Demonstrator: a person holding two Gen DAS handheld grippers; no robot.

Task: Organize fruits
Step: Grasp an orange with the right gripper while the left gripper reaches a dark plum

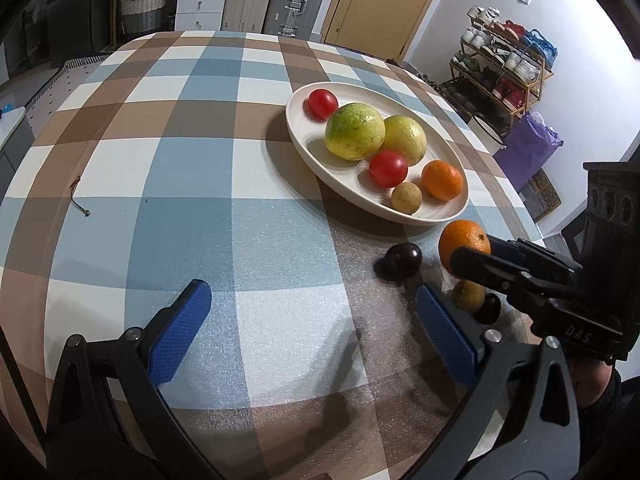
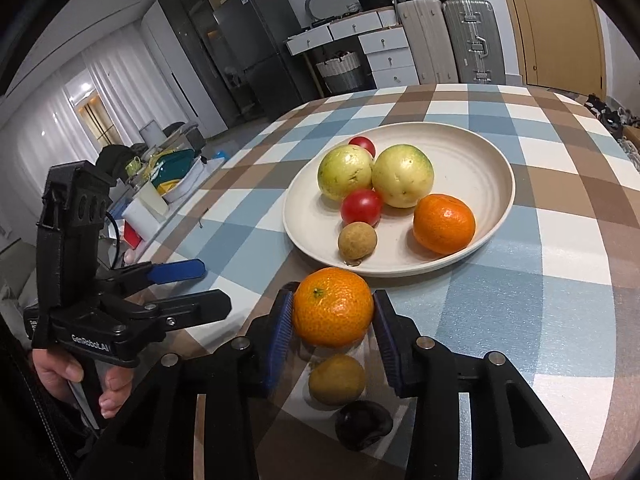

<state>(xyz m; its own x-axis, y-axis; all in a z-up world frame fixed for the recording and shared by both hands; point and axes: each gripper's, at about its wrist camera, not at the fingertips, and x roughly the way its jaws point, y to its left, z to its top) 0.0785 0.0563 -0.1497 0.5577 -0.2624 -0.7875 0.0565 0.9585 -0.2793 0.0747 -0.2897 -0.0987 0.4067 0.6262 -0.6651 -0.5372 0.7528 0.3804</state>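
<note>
A cream plate (image 1: 316, 148) (image 2: 480, 160) holds two yellow-green guavas (image 1: 354, 131) (image 2: 402, 176), two tomatoes (image 1: 388, 168) (image 2: 361, 207), an orange (image 1: 443, 180) (image 2: 444, 223) and a small brown fruit (image 1: 406, 198) (image 2: 357, 241). My right gripper (image 2: 333, 312) is shut on a second orange (image 2: 333, 306) (image 1: 464, 242), held just in front of the plate's near rim. Below it on the table lie a yellow-brown fruit (image 2: 337, 380) (image 1: 468, 295) and a dark plum (image 2: 362, 424) (image 1: 489, 308). Another dark plum (image 1: 402, 261) lies nearby. My left gripper (image 1: 312, 316) (image 2: 200, 284) is open and empty above the table.
The checked tablecloth (image 1: 180, 160) covers the table. A small brown stem (image 1: 78, 196) lies at its left. A shoe rack (image 1: 504, 64), suitcases (image 2: 468, 40) and drawers (image 2: 384, 48) stand beyond the table.
</note>
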